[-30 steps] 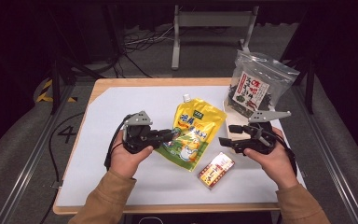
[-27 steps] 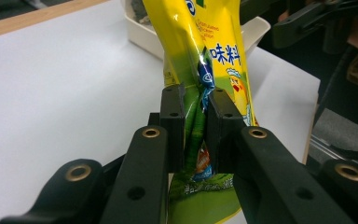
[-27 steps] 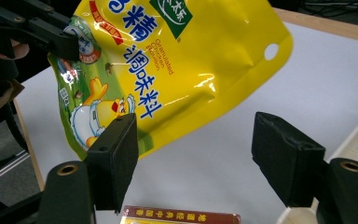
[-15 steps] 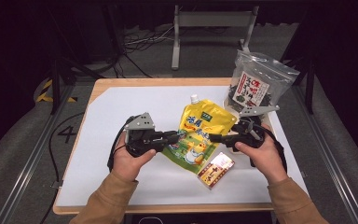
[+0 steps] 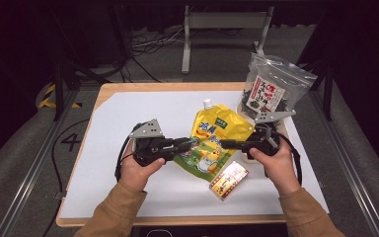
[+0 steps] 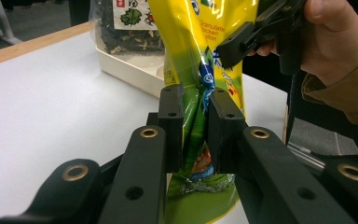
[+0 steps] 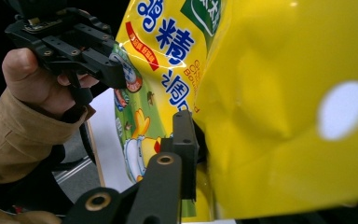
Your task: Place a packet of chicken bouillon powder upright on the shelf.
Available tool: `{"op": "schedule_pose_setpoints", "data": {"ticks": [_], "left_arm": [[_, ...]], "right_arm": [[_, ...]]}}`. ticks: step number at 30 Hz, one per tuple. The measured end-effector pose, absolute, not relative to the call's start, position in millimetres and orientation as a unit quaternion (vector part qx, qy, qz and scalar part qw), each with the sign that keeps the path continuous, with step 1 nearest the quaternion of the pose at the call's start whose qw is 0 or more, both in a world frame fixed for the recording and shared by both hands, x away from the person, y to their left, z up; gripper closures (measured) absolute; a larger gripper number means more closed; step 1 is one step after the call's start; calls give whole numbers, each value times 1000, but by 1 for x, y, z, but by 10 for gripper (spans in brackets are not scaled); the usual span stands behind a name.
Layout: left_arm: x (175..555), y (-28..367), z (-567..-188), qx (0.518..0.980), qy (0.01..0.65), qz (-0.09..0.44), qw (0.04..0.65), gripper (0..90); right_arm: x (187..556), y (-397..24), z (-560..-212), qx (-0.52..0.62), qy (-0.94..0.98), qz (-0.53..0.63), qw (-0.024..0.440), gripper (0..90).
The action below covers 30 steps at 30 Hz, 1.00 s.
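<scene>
On the white table (image 5: 128, 118), wide bare room is left toward the left and near edges; the right edge is crowded by a tray (image 5: 243, 109) and a seaweed bag (image 5: 271, 89). The yellow pouch (image 5: 214, 136) is held between the grippers, pinched by the left gripper (image 5: 190, 144) and clamped by the just-closed right gripper (image 5: 225, 143). A small box (image 5: 228, 179) lies near.

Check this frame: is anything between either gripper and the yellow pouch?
Nothing visible. The left gripper is clamped on the yellow pouch at its green end, and the right gripper, whose jaws have just been closing, grips its opposite edge. The small box lies beside the pouch, clear of both.
</scene>
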<state>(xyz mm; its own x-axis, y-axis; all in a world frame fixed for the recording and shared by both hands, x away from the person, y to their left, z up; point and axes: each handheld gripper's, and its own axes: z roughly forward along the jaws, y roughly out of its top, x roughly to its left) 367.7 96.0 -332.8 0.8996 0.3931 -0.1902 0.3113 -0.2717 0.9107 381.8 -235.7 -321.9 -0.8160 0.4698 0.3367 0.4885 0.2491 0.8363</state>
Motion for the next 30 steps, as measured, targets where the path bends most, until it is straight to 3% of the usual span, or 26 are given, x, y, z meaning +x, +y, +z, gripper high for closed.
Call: {"op": "schedule_pose_setpoints", "data": {"ticks": [30], "left_arm": [[369, 100, -333, 791, 226, 67, 564, 694]], "right_arm": [[360, -235, -261, -231, -811, -529, -88, 884]]}}
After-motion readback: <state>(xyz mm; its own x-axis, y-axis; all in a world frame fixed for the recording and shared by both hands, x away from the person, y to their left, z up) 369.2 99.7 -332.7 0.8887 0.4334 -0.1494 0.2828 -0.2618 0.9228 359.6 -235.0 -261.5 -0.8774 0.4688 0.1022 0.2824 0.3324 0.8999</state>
